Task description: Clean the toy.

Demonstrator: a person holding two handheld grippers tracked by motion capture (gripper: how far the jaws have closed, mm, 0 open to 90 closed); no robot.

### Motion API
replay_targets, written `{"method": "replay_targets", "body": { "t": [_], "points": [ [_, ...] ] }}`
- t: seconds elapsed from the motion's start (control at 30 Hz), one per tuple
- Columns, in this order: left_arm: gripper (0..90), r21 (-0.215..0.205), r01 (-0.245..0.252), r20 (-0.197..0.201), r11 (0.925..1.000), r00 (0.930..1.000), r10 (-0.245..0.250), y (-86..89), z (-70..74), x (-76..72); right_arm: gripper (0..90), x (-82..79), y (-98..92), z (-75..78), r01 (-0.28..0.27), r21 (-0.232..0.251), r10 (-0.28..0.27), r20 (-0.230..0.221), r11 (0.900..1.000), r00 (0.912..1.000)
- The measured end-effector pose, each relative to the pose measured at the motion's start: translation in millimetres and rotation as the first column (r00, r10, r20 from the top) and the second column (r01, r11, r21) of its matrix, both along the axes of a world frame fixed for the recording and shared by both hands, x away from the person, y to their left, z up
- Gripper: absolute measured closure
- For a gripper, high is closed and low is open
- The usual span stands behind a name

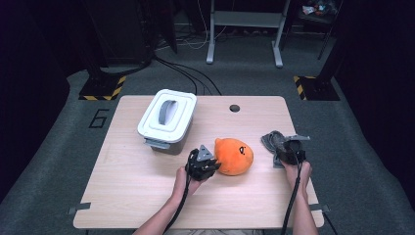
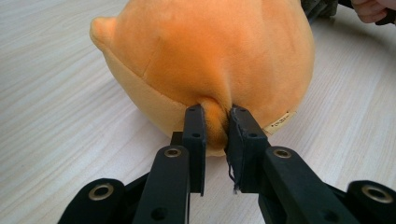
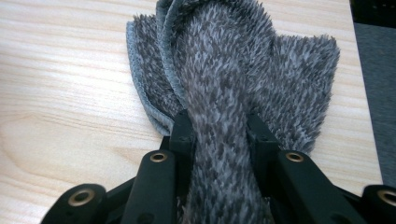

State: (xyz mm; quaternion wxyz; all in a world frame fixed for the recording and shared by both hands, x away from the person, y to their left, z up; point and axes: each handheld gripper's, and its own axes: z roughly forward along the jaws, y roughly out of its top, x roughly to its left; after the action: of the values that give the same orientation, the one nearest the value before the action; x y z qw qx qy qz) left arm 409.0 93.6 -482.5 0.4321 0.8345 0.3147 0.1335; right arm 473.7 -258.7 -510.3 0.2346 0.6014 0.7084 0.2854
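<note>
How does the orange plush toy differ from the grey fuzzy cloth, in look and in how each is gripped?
The orange plush toy is round and smooth; the grey fuzzy cloth is flat, shaggy and folded. The left tool pinches a small tuck of the toy; the right tool clamps a thick ridge of the cloth. Both are soft and rest on the table.

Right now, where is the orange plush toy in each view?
High view: the orange plush toy lies mid-table, right of the left tongs.
Left gripper view: it takes up the top centre, pinched.
Right gripper view: not in it.
Shared landmark: the grey fuzzy cloth.
</note>
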Motion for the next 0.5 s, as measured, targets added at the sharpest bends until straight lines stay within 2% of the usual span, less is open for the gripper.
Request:
{"method": "replay_targets", "body": {
  "t": [0.07,0.2,0.33,0.5],
  "points": [
    [77.6,0.000,0.000,0.001,1.0000,1.0000,0.000,0.0,-0.1,0.0,70.7,-2.2,-4.6,0.1,-0.009,0.001,0.009,0.027,1.000,0.9996],
    [77.6,-0.001,0.000,0.002,1.0000,1.0000,0.000,0.1,-0.2,0.1,72.1,-6.1,-7.1,3.8,-0.013,0.013,0.013,0.042,1.000,0.9990],
    [77.7,-0.002,0.001,0.002,1.0000,1.0000,-0.001,0.2,-0.3,0.0,72.5,-11.8,-8.8,13.7,-0.031,0.034,0.029,0.068,0.999,0.9973],
    [77.7,-0.006,0.001,0.005,1.0000,1.0000,-0.001,0.1,-0.7,-0.3,72.4,-19.3,-5.5,28.2,-0.070,0.045,0.066,0.079,0.997,0.9947]
  ]
}}
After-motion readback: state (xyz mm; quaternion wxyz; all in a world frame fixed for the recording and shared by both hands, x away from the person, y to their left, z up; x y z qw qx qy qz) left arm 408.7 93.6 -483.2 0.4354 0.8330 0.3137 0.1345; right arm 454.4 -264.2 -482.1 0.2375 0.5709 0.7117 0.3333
